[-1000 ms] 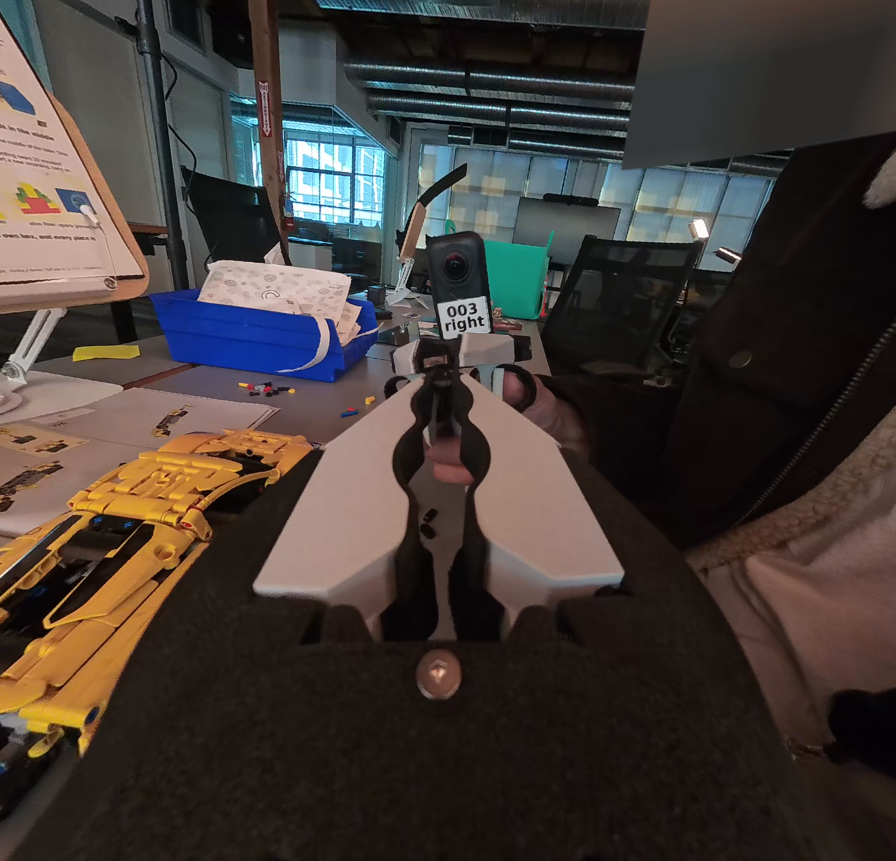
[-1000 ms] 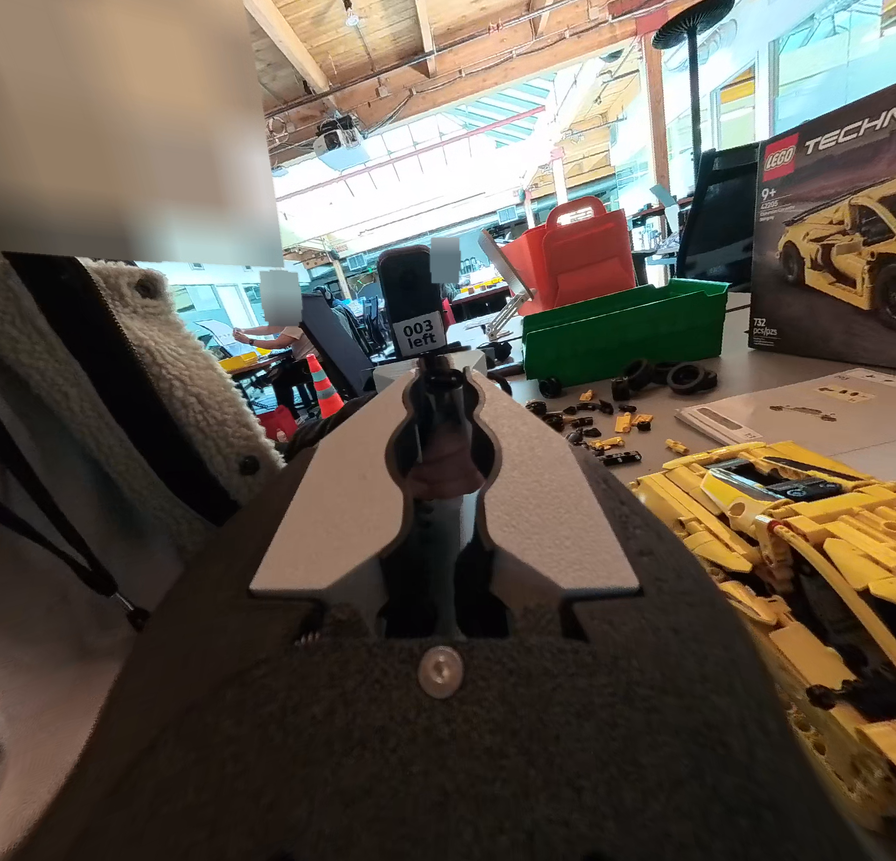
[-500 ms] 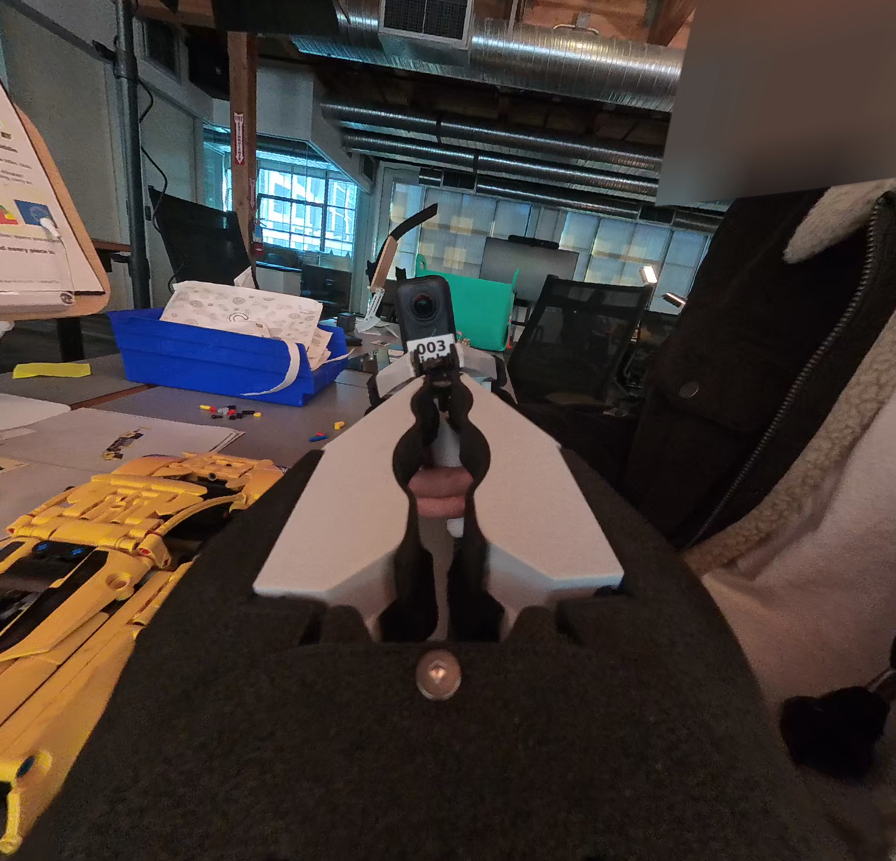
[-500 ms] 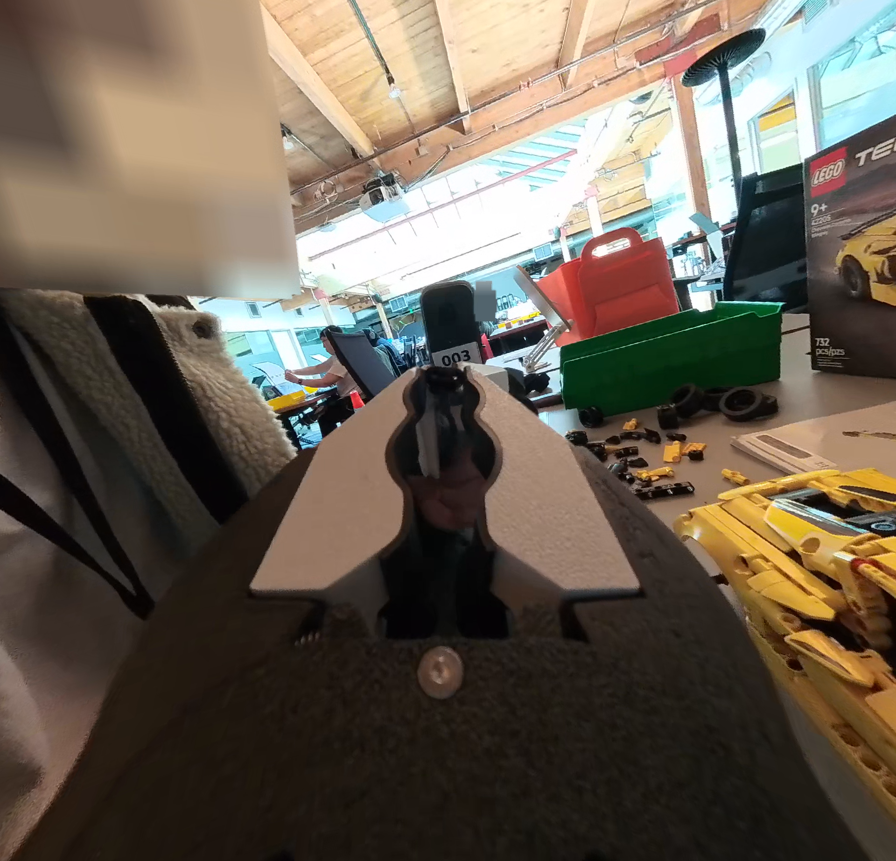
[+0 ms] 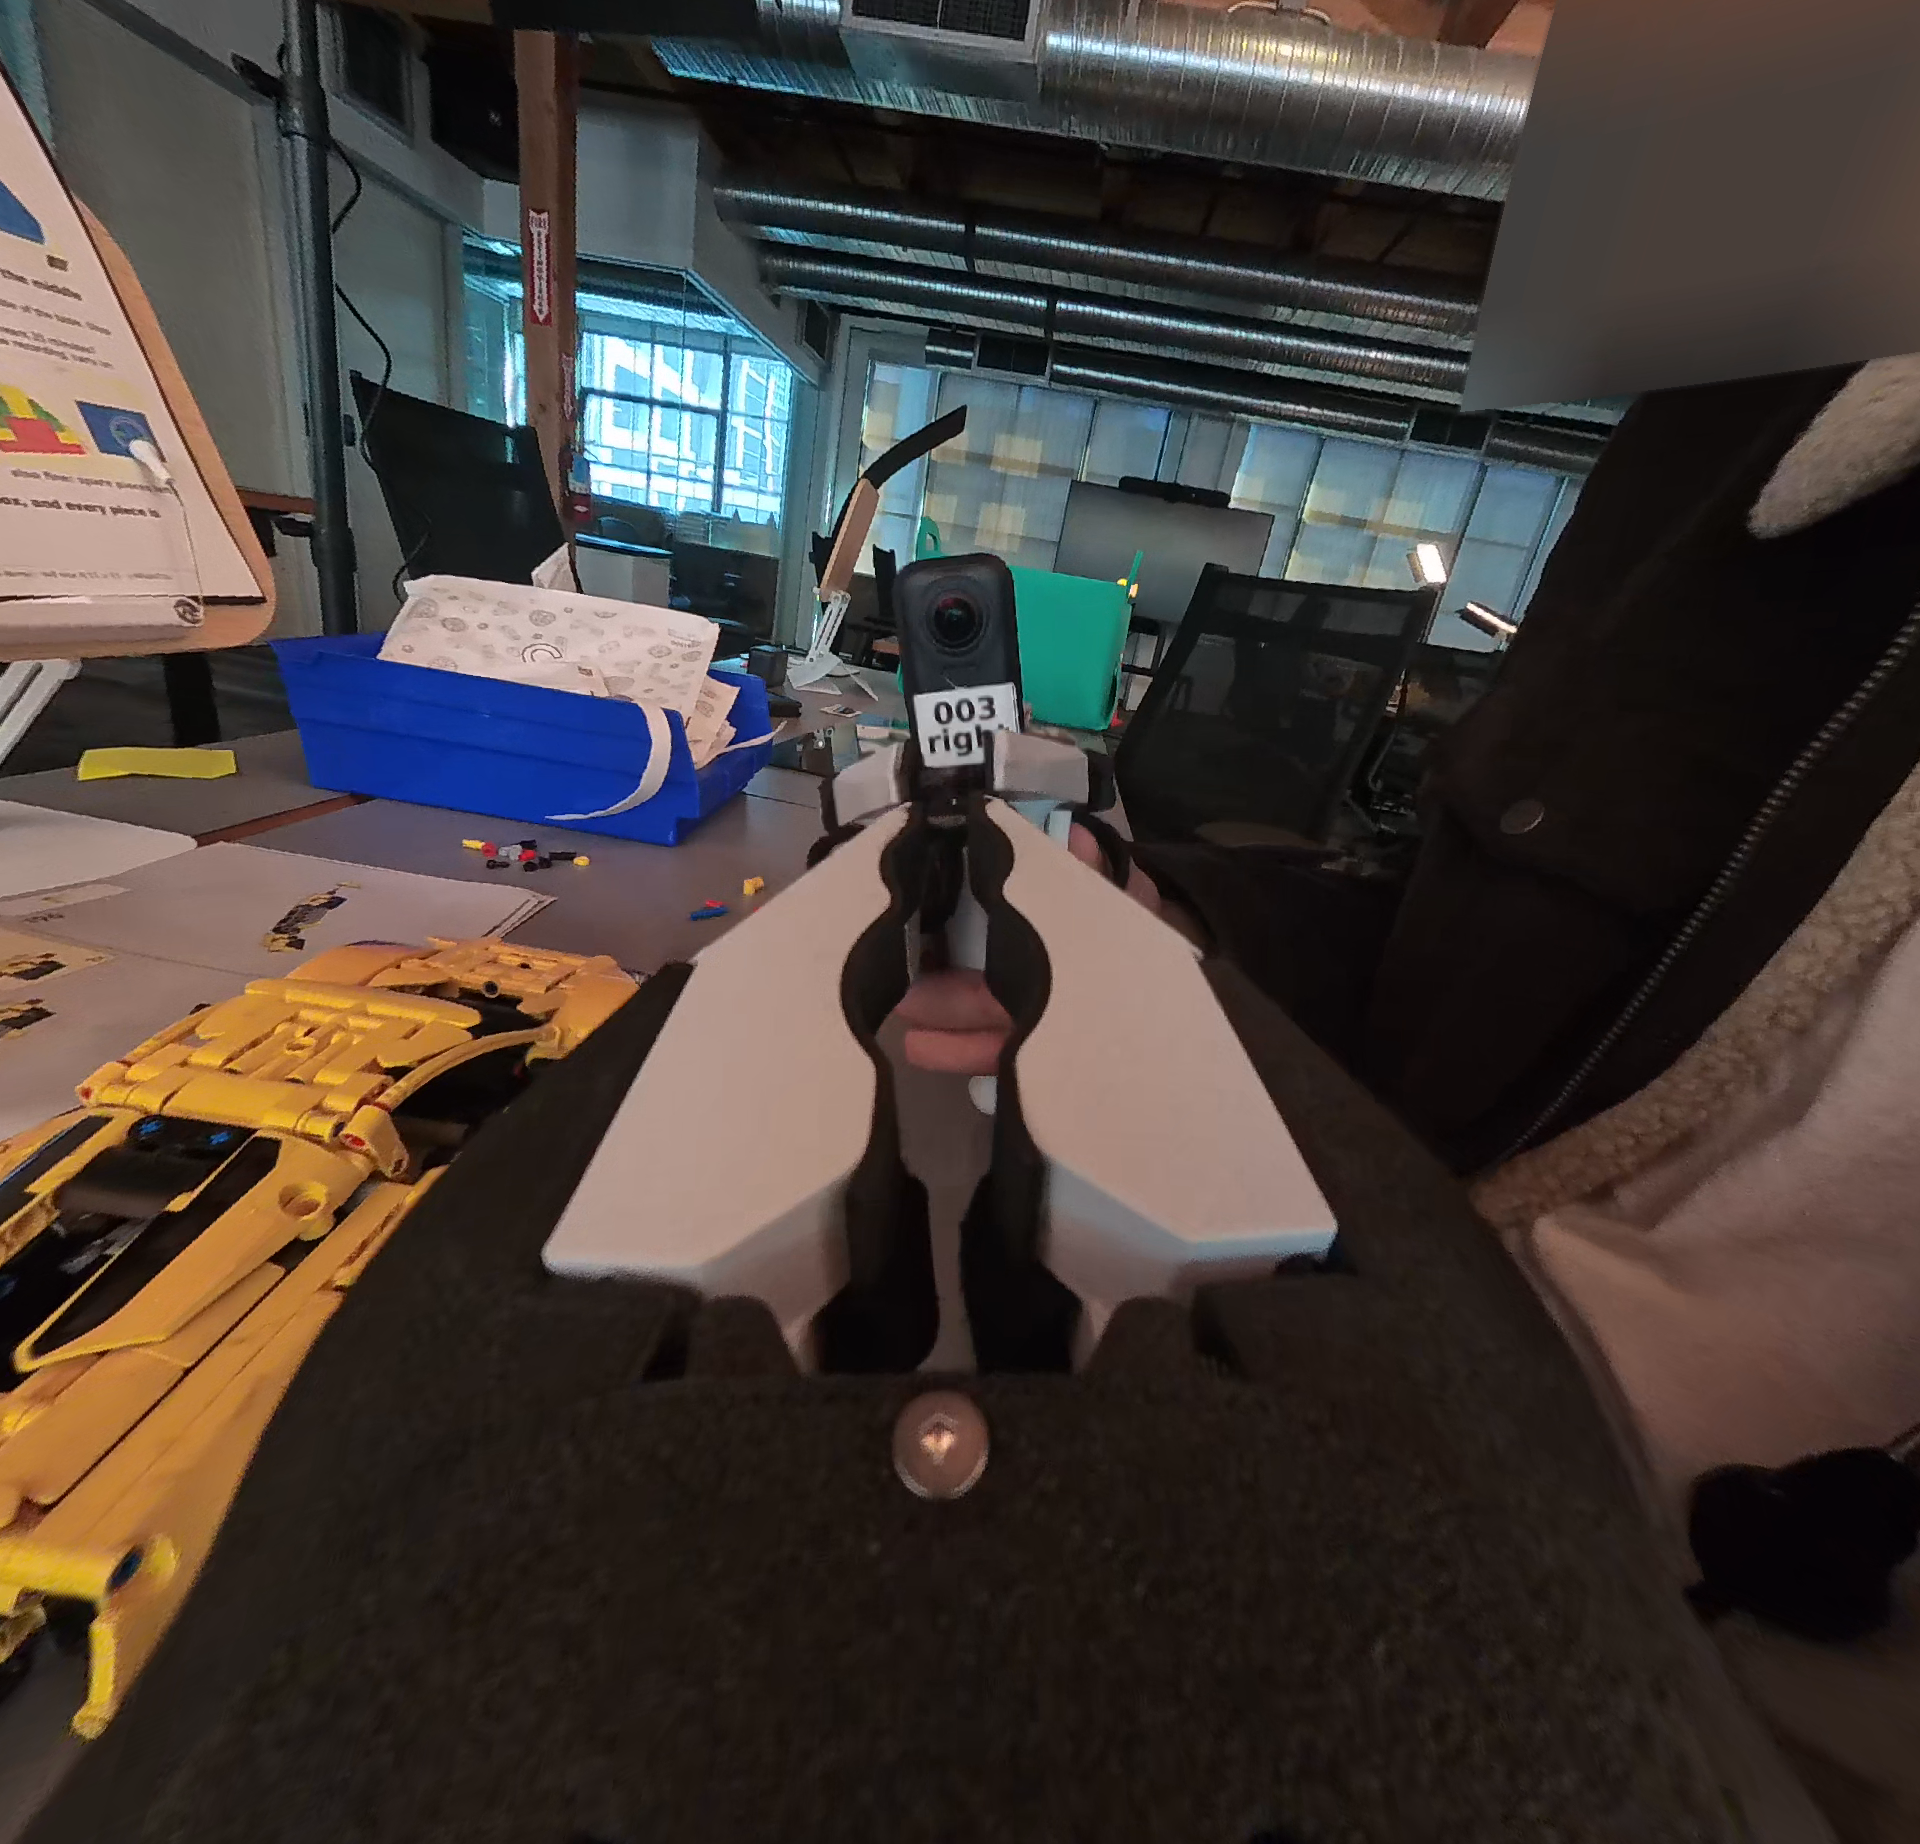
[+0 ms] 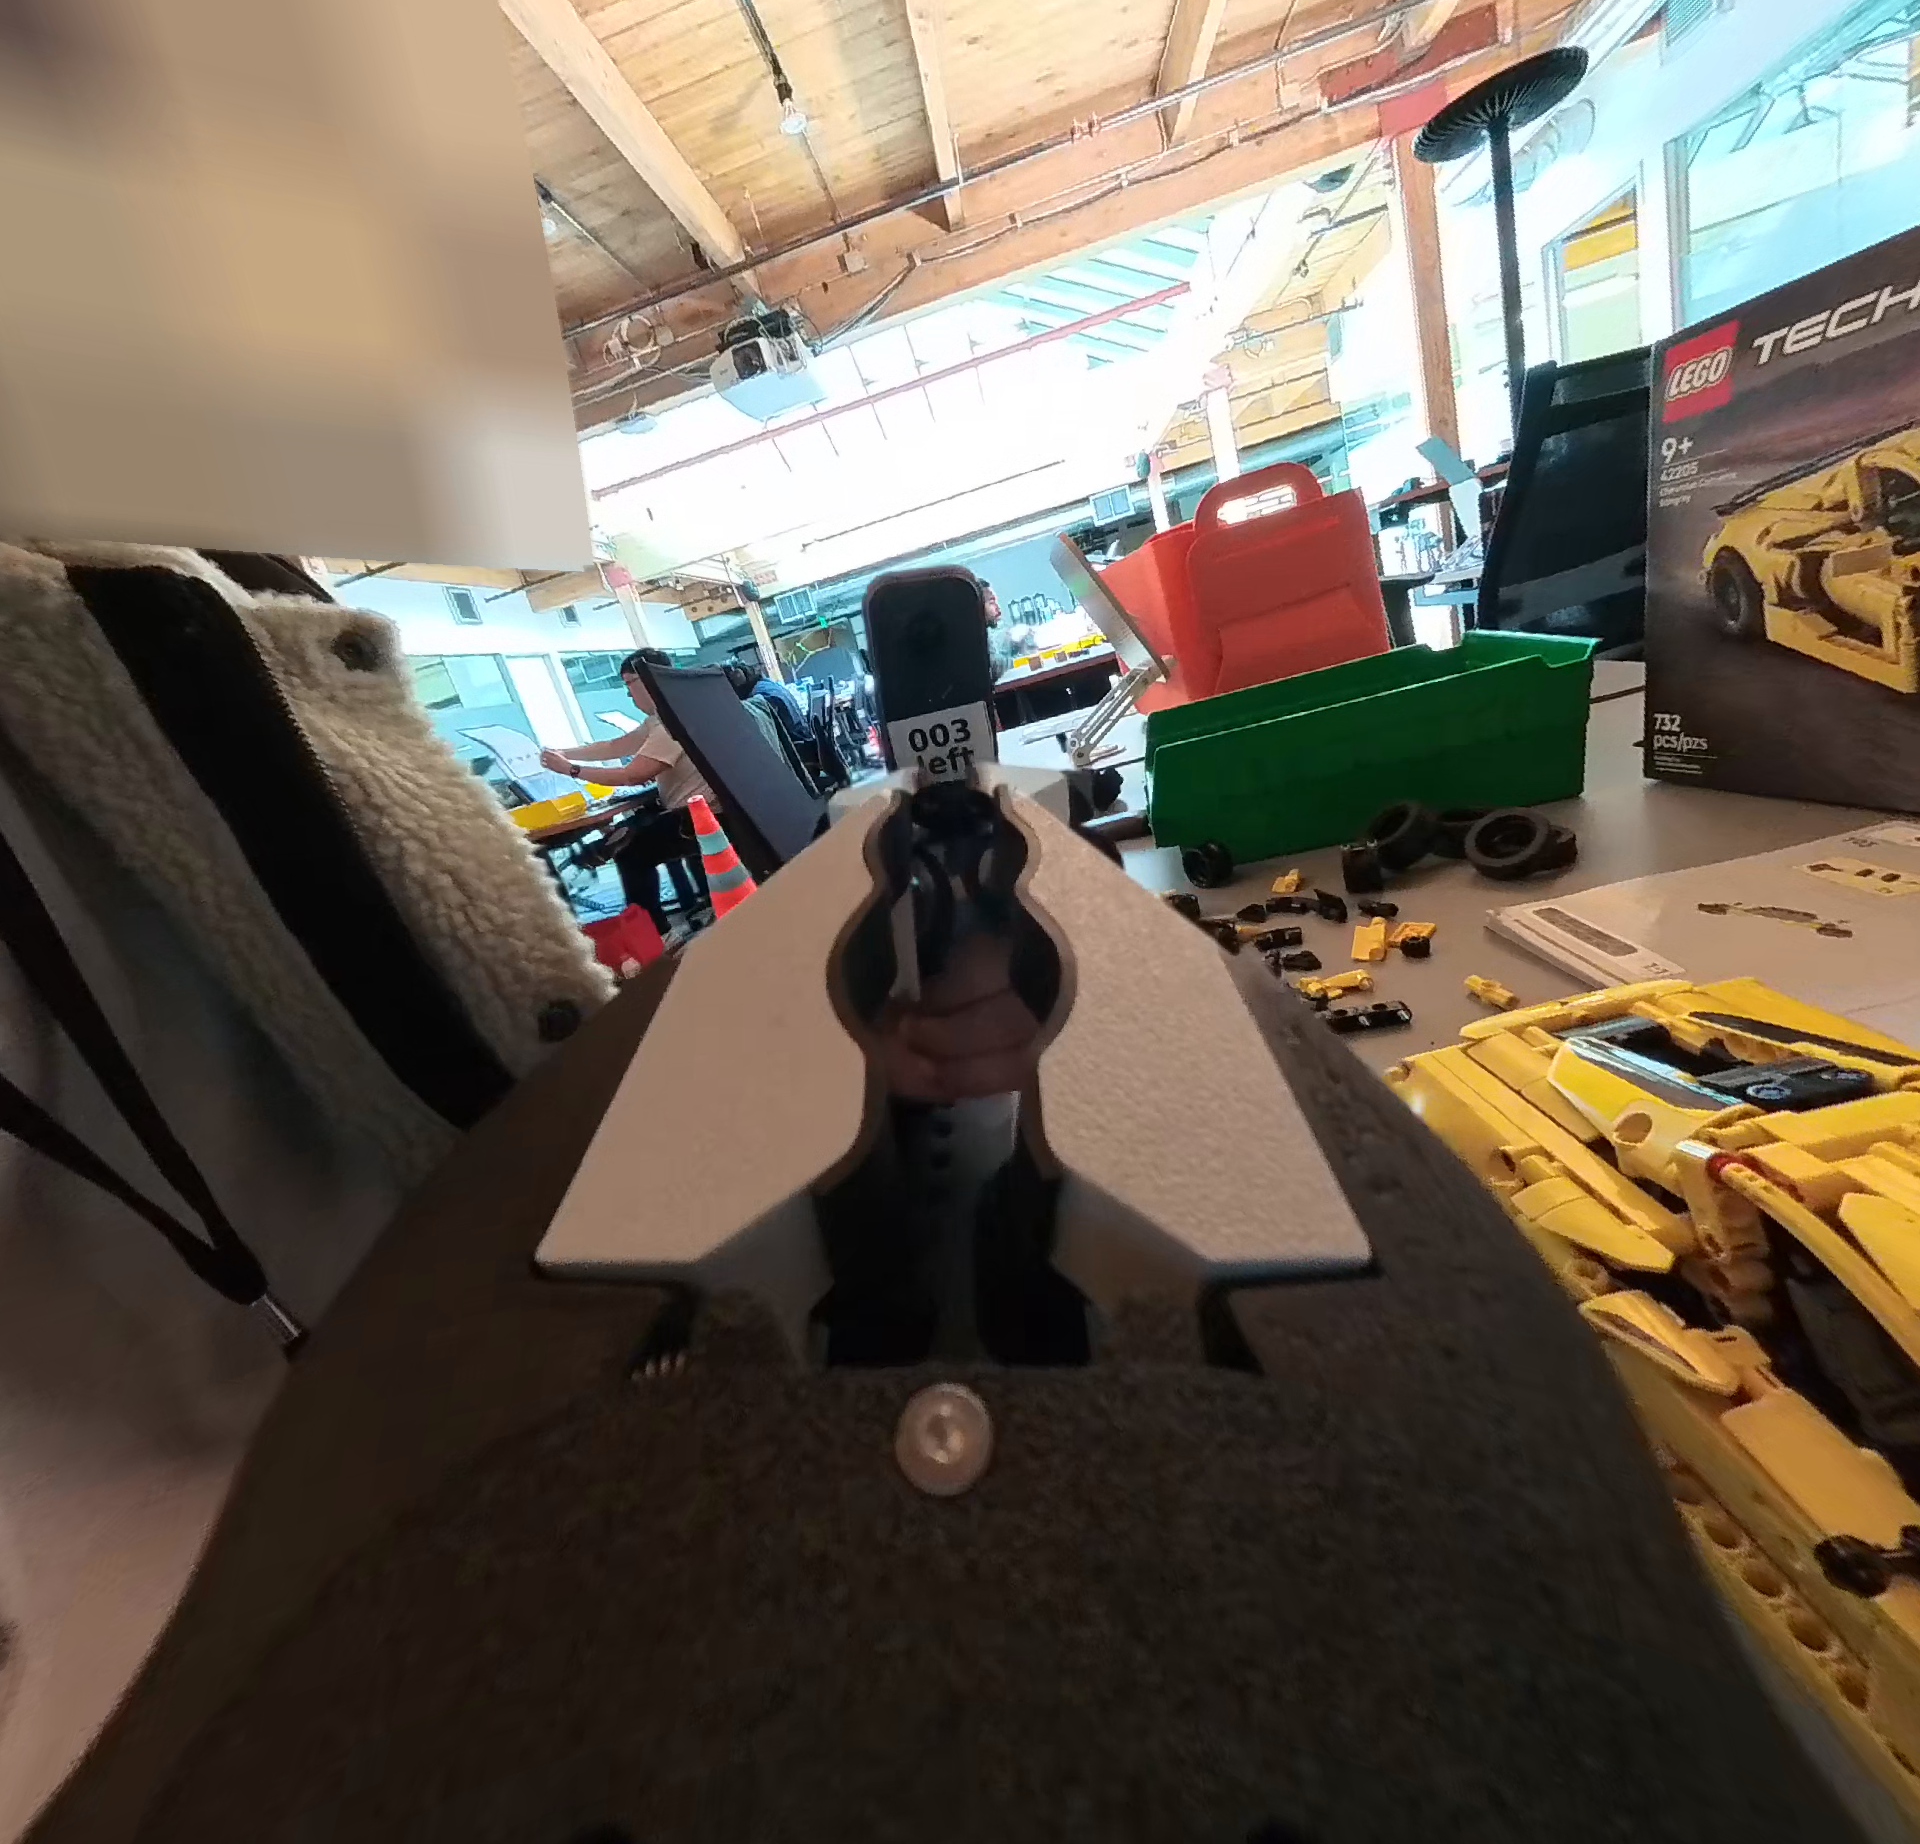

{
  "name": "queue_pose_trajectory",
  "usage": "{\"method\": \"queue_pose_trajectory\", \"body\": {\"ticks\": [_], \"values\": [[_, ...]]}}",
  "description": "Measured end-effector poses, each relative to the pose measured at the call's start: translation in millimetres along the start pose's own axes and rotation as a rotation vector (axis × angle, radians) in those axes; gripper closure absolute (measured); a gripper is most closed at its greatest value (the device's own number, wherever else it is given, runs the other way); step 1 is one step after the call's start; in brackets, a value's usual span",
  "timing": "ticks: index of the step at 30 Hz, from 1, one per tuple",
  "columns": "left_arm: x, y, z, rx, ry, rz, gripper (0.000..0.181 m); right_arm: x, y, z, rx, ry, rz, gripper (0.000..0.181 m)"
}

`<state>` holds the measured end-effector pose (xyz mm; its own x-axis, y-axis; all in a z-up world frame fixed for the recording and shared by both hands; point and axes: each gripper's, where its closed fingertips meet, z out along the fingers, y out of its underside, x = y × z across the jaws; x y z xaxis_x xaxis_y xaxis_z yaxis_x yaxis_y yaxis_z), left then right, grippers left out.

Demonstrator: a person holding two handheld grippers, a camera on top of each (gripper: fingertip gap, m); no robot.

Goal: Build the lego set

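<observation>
The partly built yellow Lego car (image 5: 260, 1098) lies on the table at the lower left of the left wrist view. It also shows at the lower right of the right wrist view (image 6: 1662, 1119). My left gripper (image 5: 943, 823) and right gripper (image 6: 940, 807) point at each other, tip to tip, above the table edge beside the car. Both have their jaws closed. Each view shows the other gripper's camera (image 5: 956, 631) (image 6: 925, 641) and a hand behind it. I cannot see any small piece between the tips.
A blue bin (image 5: 499, 745) with paper bags, loose small pieces (image 5: 525, 854) and a booklet (image 5: 260, 901) lie beyond the car. On the other side are a green bin (image 6: 1371, 745), black tyres (image 6: 1475, 838), loose pieces (image 6: 1320, 953) and the set's box (image 6: 1787, 589). The person's jacket is close. The grippers are tip to tip, or close to it.
Both grippers tilted upward and drew a little apart half a second ago, then came back down and closer. They still face each other with jaws closed.
</observation>
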<state>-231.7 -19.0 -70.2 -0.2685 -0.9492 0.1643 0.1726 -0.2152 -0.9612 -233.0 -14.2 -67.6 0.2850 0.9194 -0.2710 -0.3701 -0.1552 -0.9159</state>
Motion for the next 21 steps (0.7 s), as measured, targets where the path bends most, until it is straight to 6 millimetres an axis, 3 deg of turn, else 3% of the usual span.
{"method": "queue_pose_trajectory", "body": {"ticks": [13,18,21], "values": [[-1,5,-1,-0.029,0.005,-0.023,0.175,0,6,0,-0.032,0.003,-0.037,0.167],[6,-15,-4,0.096,0.076,-0.1,0.175,-9,-9,11,0.092,-0.051,0.021,0.167],[11,-24,-4,0.169,0.126,-0.17,0.175,-15,-17,15,0.142,-0.045,-0.033,0.168]]}}
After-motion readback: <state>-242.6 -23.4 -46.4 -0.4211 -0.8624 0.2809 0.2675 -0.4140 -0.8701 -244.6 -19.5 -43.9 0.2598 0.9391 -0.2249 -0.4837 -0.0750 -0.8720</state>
